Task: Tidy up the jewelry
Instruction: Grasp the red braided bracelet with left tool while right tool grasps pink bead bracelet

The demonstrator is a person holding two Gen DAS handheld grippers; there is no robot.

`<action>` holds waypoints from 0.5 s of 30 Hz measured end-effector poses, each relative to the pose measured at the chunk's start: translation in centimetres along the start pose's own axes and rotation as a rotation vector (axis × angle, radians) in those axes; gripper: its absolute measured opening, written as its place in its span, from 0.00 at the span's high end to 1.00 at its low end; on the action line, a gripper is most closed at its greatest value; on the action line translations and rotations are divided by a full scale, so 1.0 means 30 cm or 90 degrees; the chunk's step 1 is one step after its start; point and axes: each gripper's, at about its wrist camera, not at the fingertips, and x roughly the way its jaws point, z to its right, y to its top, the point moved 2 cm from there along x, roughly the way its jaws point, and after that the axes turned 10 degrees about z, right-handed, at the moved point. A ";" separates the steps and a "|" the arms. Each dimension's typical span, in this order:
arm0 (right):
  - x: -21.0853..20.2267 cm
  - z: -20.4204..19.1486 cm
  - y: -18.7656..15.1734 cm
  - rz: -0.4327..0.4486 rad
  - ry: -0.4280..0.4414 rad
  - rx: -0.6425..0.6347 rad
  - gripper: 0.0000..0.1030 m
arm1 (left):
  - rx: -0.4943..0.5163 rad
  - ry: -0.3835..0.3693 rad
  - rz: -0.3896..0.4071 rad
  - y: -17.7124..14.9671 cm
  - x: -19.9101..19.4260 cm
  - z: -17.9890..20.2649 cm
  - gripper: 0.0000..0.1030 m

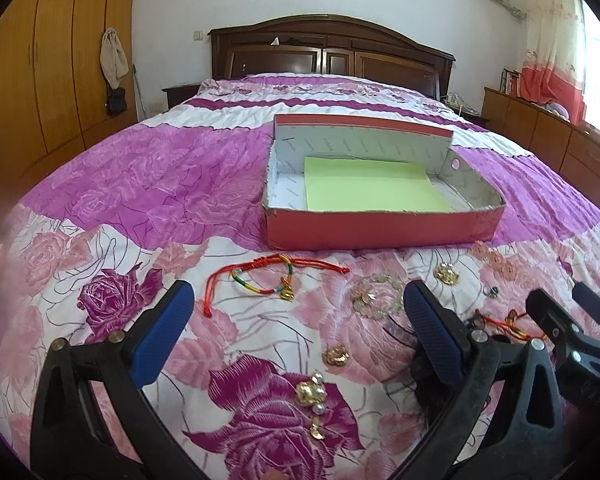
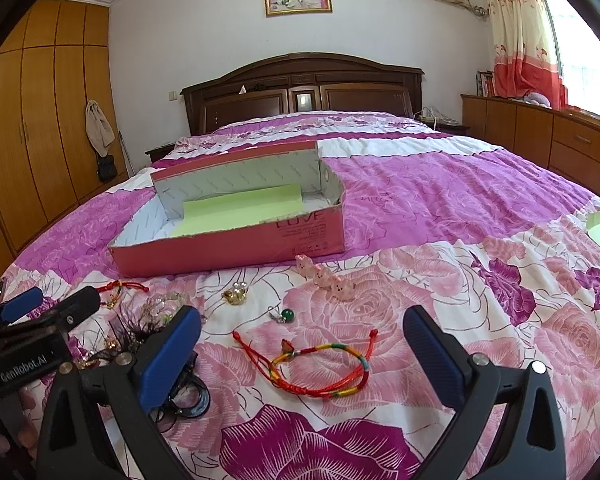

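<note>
Both tools hung wide open and empty over the floral bedspread. The left gripper stood above a red cord bracelet and a gold-and-pearl brooch; the right gripper framed another red and rainbow cord bracelet, with small pink figurines farther off. The pink box, lined with green paper, sat beyond, nothing in it. Sorting looked barely begun; next, I judged, a gripper needed to drop and pinch a thin cord.

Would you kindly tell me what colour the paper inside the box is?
Light green paper, clearest in the left wrist view.
</note>
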 end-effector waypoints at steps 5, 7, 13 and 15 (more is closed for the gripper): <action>0.023 0.017 0.007 -0.020 0.001 0.017 0.00 | -0.001 -0.008 -0.044 0.021 0.051 -0.027 0.05; 0.029 0.029 0.014 -0.027 0.000 0.028 0.00 | 0.004 -0.014 -0.064 0.024 0.069 -0.030 0.05; 0.067 0.070 0.043 -0.073 -0.015 0.048 0.00 | 0.037 -0.021 -0.149 0.018 0.159 -0.040 0.15; 0.089 0.080 0.055 -0.101 -0.016 0.046 0.01 | 0.035 -0.027 -0.179 0.011 0.191 -0.046 0.21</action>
